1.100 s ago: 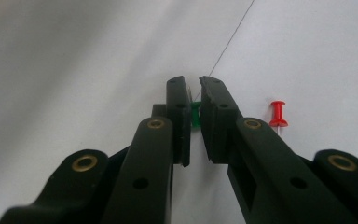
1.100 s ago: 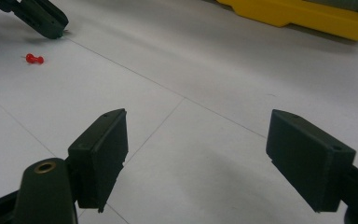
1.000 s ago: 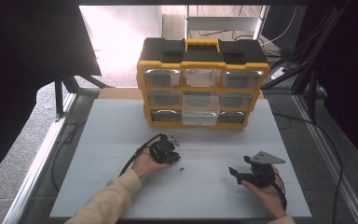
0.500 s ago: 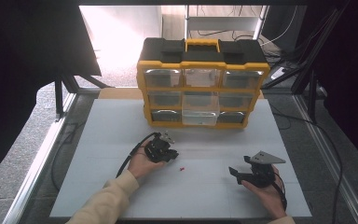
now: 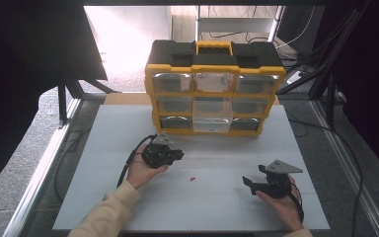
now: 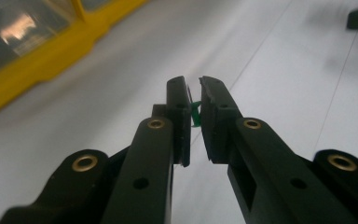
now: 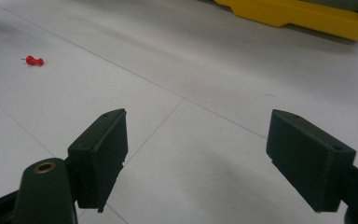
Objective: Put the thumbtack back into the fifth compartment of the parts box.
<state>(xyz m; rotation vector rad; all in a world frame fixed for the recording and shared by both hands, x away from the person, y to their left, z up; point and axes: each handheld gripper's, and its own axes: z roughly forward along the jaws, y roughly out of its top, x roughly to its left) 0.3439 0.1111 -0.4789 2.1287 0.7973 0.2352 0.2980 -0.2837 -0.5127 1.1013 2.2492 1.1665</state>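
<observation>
The right gripper [image 7: 196, 158] is hovering low with jaws spread wide, gripping nothing. A red pushpin [image 5: 192, 178] is lying on the white table [image 5: 217, 207] between the hands. The left gripper [image 6: 193, 109] is pinching a small green pin [image 6: 195, 113], short of the yellow organizer [image 5: 212, 94].

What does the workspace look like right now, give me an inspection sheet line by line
Surface: white table, bare apart from the items below.
Job's things: yellow drawer organizer at the far edge, bottom-middle drawer pulled out; red pushpin lying loose; small green piece pinched in the left tongs.
Clutter: nothing seen.
Grippers: left tongs shut on the green piece; right tongs open, empty.
Cables: black cable trailing from the left tongs.
Surroundings: metal frame rail, grey floor.
</observation>
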